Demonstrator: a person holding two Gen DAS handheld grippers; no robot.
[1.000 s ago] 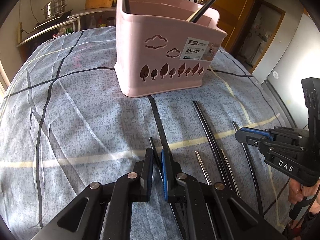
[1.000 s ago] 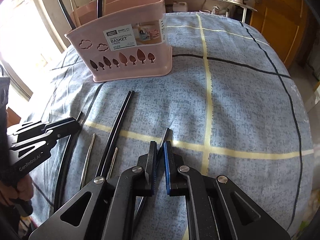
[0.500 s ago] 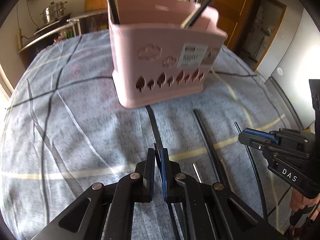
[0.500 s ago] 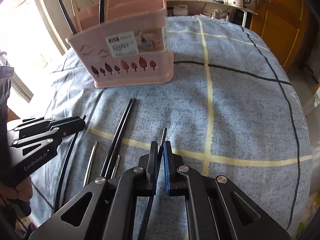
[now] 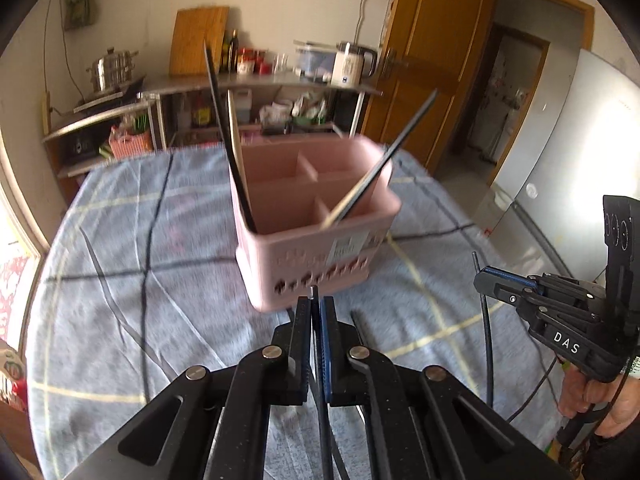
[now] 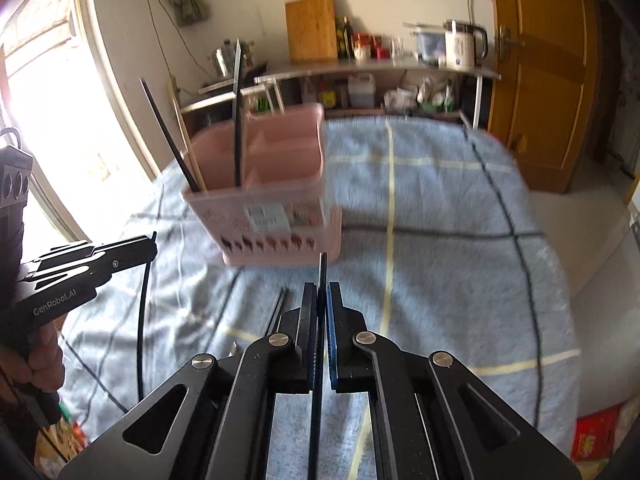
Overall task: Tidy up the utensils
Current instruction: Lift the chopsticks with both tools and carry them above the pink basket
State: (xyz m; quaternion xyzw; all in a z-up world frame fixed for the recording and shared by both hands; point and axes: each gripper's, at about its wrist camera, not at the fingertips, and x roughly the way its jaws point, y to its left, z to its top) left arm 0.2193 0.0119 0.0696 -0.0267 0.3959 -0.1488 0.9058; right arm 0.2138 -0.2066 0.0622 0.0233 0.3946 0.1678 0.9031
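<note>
A pink utensil basket [image 5: 316, 220] [image 6: 276, 200] with divided compartments stands on the blue checked cloth, with several black and wooden chopsticks leaning in it. My left gripper [image 5: 318, 306] is shut on a thin black chopstick [image 5: 320, 380], lifted off the cloth and pointed at the basket; it also shows in the right wrist view [image 6: 150, 244]. My right gripper [image 6: 322, 292] is shut on another black chopstick [image 6: 321, 272], also raised; it shows in the left wrist view [image 5: 486, 280] with its chopstick hanging down [image 5: 486, 340].
More black chopsticks [image 6: 278, 312] lie on the cloth [image 6: 440, 260] in front of the basket. Behind the table are shelves with a kettle [image 5: 352, 64], pots and bottles. A wooden door [image 5: 432, 60] stands at the back right.
Both grippers have lifted their chopsticks off the cloth and tilted up, so the basket's open top and the room behind now show. The view is blurred from motion.
</note>
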